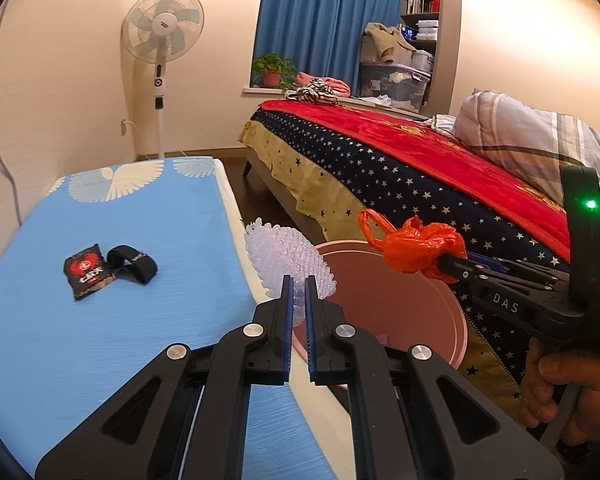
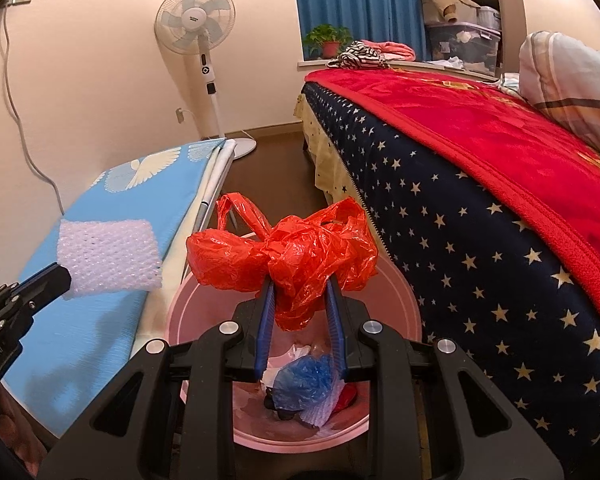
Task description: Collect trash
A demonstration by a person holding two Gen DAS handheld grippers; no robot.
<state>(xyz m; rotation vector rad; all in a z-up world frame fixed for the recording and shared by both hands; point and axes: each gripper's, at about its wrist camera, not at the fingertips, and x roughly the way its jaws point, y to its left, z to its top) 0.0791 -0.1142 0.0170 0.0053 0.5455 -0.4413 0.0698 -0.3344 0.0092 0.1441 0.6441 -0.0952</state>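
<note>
My left gripper point(image 1: 298, 280) is shut on a piece of clear bubble wrap point(image 1: 287, 260) and holds it at the table's right edge, beside the pink bin point(image 1: 440, 320). The wrap also shows in the right wrist view point(image 2: 107, 258). My right gripper point(image 2: 302, 286) is shut on a crumpled orange plastic bag point(image 2: 295, 252) and holds it above the pink bin point(image 2: 396, 300). The bag also shows in the left wrist view point(image 1: 416, 252). Inside the bin lie a blue bag point(image 2: 304, 376) and other scraps. A black snack packet point(image 1: 88, 272) and a black strap point(image 1: 133, 264) lie on the blue table point(image 1: 59, 340).
The bin stands on the floor between the blue table point(image 2: 99, 320) and the bed point(image 1: 400, 176) with a red blanket and star-patterned cover. A standing fan point(image 1: 161, 40) is by the far wall. A potted plant point(image 1: 273, 68) sits on the window sill.
</note>
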